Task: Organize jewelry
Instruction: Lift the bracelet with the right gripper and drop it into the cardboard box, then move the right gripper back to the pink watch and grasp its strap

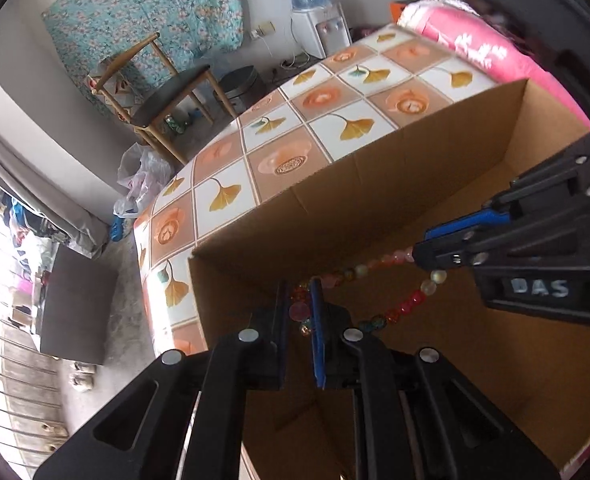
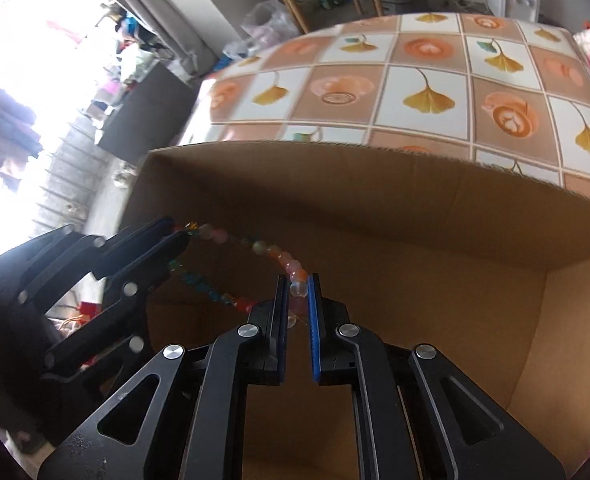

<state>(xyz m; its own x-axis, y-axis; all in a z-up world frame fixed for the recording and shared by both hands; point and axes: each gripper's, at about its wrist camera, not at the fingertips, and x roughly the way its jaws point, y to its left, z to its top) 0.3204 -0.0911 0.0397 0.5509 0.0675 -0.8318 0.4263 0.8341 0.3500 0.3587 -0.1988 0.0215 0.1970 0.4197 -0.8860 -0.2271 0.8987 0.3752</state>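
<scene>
Above cardboard box (image 1: 435, 184), both tongs gripping bead string (image 2: 283, 258)

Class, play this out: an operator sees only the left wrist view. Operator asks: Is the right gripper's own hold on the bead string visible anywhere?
Observer: Yes. In the right wrist view the right gripper has its jaws shut on pale pink beads of the bead string.
Operator: Where does the string run from there?
Observer: It arcs left to the left gripper, hanging over the cardboard box.
Operator: What lies beyond the box?
Observer: The patterned tablecloth.
</scene>
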